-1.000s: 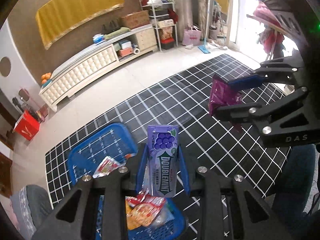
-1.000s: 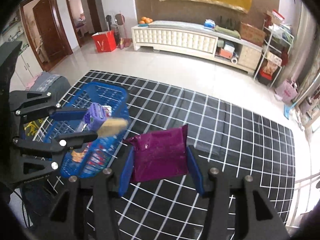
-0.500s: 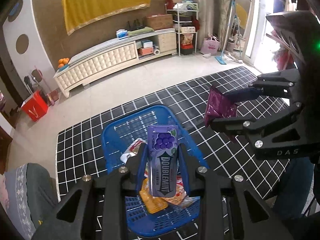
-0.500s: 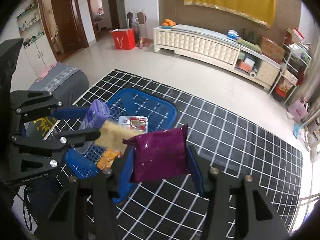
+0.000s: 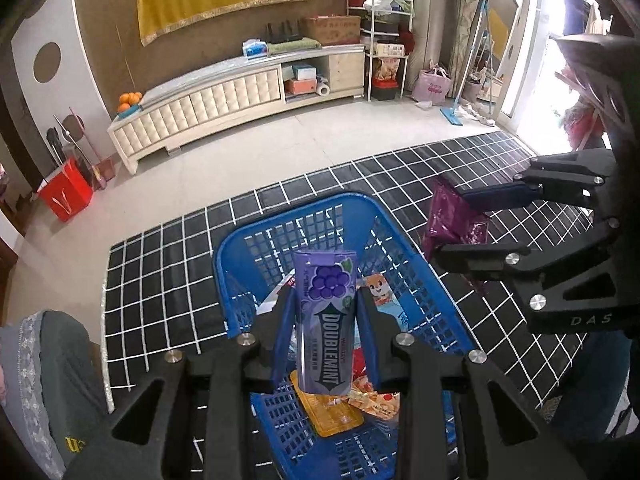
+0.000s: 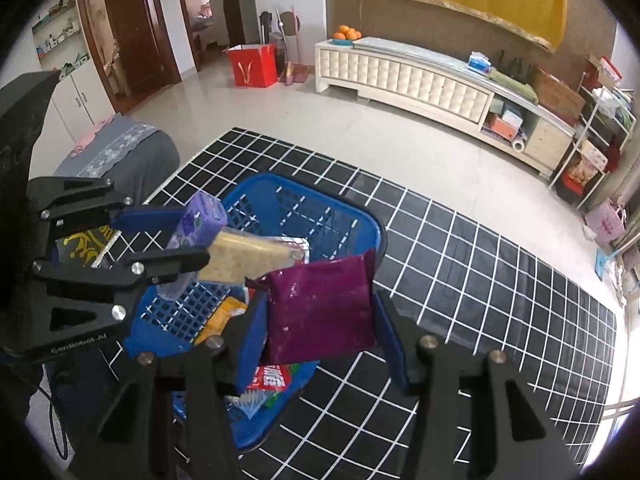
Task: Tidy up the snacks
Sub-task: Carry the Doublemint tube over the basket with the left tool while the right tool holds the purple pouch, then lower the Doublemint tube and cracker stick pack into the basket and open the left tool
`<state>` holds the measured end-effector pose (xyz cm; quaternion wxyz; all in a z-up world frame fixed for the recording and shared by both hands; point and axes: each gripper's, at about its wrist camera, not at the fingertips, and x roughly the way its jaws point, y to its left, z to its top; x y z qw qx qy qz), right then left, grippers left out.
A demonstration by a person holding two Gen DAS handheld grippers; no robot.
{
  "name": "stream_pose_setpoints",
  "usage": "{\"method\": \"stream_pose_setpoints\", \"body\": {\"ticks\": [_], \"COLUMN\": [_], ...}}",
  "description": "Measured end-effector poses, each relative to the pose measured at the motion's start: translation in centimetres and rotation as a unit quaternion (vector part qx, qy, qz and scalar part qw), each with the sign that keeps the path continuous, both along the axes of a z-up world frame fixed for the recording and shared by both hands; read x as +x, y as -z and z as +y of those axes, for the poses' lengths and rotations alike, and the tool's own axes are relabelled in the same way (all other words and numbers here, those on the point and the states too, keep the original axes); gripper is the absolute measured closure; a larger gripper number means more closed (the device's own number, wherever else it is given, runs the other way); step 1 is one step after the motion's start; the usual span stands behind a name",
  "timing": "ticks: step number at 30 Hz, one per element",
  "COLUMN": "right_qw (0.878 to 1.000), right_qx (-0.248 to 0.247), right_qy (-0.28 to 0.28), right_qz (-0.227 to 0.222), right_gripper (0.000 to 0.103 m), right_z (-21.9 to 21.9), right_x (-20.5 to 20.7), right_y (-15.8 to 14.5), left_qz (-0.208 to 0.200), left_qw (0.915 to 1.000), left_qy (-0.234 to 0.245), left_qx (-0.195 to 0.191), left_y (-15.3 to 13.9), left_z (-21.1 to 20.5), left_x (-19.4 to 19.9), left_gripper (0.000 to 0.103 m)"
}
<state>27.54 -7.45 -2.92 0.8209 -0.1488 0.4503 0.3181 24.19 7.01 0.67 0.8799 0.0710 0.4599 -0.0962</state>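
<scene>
My left gripper (image 5: 325, 304) is shut on an upright purple Doublemint gum pack (image 5: 327, 320), held above the blue plastic basket (image 5: 280, 220). Seen from the right wrist, the same pack (image 6: 200, 222) sits in the left gripper (image 6: 176, 236) over the basket's (image 6: 332, 204) left side. My right gripper (image 6: 316, 312) is shut on a shiny magenta snack pouch (image 6: 320, 304), which hangs over the basket's near right part. In the left wrist view that pouch (image 5: 456, 220) and right gripper (image 5: 460, 220) are just past the basket's right rim. Several snack packets (image 5: 384, 300) lie in the basket.
The basket stands on a black mat with a white grid (image 5: 160, 264). A grey cushioned seat (image 6: 120, 156) is at the mat's left. A long white cabinet (image 6: 400, 76), a red bag (image 6: 252, 66) and a shelf rack (image 5: 384, 68) stand far off by the walls.
Both grippers have swung over toward the basket with their snacks. The basket has come from the lower left to the centre beneath the gum pack, and the pouch now overlaps the basket.
</scene>
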Motion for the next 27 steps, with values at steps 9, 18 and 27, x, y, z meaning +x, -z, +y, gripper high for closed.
{"method": "stream_pose_setpoints", "body": {"ticks": [9, 18, 27], "right_qw": [1.0, 1.0, 1.0], "right_qx": [-0.008, -0.009, -0.004], "right_qy": [0.012, 0.009, 0.006], "right_qz": [0.016, 0.018, 0.001], "right_gripper": [0.046, 0.046, 0.046], "right_z": [-0.1, -0.2, -0.5], "right_x": [0.9, 0.1, -1.5], "right_y": [1.5, 1.4, -0.4], "left_qz": [0.015, 0.008, -0.009], "left_qw": [0.9998, 0.9999, 0.9996], "left_qy": [-0.011, -0.007, -0.025], "left_qx": [0.005, -0.001, -0.012], "left_y": [2.2, 1.2, -1.1], "left_z": [0.3, 0.2, 1.4], "left_x": [1.9, 1.1, -0.4], "left_gripper": [0.074, 0.074, 0.074]}}
